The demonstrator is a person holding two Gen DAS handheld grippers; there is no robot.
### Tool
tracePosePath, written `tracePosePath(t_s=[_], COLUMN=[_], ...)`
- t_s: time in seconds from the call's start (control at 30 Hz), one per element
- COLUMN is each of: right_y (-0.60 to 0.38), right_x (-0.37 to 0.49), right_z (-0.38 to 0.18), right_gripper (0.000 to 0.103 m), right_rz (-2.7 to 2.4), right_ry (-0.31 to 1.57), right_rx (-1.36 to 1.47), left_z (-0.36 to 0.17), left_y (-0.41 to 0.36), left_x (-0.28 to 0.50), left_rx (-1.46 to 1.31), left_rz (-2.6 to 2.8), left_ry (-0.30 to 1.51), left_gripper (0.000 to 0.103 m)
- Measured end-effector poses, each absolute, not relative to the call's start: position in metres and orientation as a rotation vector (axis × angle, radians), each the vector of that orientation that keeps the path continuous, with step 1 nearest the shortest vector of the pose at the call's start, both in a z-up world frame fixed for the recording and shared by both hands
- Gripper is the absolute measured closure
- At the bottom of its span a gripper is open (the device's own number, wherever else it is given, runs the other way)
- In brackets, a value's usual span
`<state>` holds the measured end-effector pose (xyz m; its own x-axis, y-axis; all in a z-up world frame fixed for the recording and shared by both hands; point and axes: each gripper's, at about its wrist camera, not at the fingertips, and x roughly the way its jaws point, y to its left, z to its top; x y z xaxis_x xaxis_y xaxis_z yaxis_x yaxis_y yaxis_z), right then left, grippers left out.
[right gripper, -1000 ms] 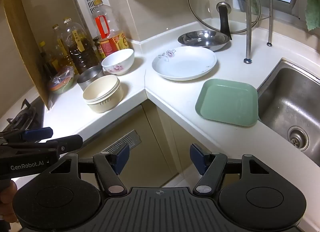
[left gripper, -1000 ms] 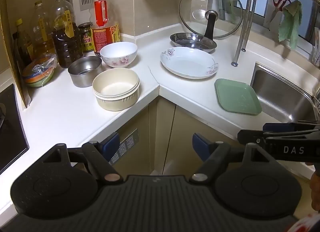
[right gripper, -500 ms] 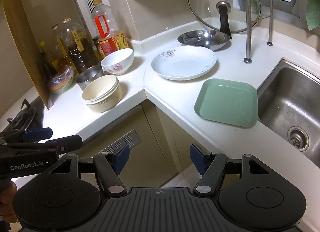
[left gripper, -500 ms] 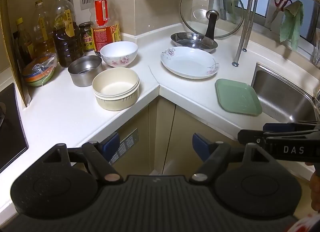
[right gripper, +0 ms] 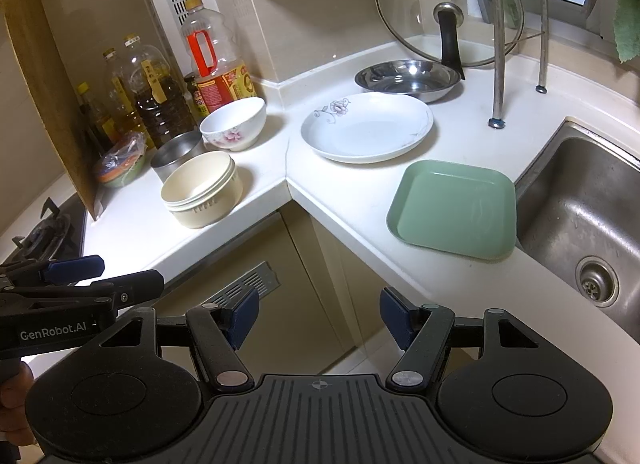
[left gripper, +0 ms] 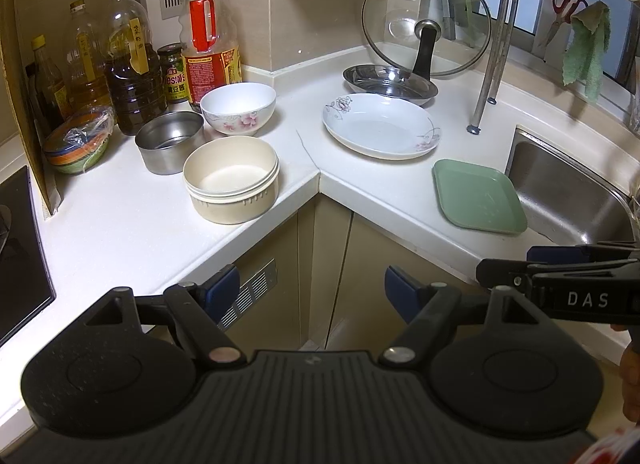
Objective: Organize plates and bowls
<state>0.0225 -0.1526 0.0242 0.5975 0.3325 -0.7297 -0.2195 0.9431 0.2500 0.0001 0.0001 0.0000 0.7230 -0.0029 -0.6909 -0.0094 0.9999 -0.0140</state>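
Both grippers, left gripper (left gripper: 312,288) and right gripper (right gripper: 318,314), are wide and empty. Green plate (right gripper: 454,209) lies just ahead-right of the right gripper; approach its near rim low.

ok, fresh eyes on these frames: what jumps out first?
The green plate lies flat by the sink, the one strong colour on the white counter. Behind it is the floral plate, with a glass lid propped upright in the corner. Three bowls cluster left of the counter seam, the cream bowl nearest the edge; both grippers hang open and empty short of the counter.
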Motion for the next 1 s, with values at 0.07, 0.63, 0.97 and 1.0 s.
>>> tracePosePath(t_s=[0.07, 0.63, 0.97, 1.0], right_y=[-0.1524, -0.1509, -0.1515, -0.1515], right_x=[0.0233, 0.0269, 0.0278, 0.0279], right_z=[0.0243, 0.0231, 0.0228, 0.0228], right_gripper=[0.036, 0.036, 0.036, 0.036], right_rz=[0.322, 0.321, 0.321, 0.320], right_ry=[0.874, 0.877, 0.877, 0.877], right_rx=[0.139, 0.139, 0.137, 0.137], left_z=[-0.0001, -0.0007, -0.0006, -0.0006], left_y=[0.0002, 0.0069, 0.0061, 0.0061], left_x=[0.0001, 0.0025, 0.0027, 0.0027], left_rx=[-0.017, -0.019, -0.018, -0.018], left_rz=[0.004, 0.005, 0.005, 0.005], left_ry=[0.764, 0.766, 0.766, 0.766], left_gripper=[0.025, 0.025, 0.025, 0.025])
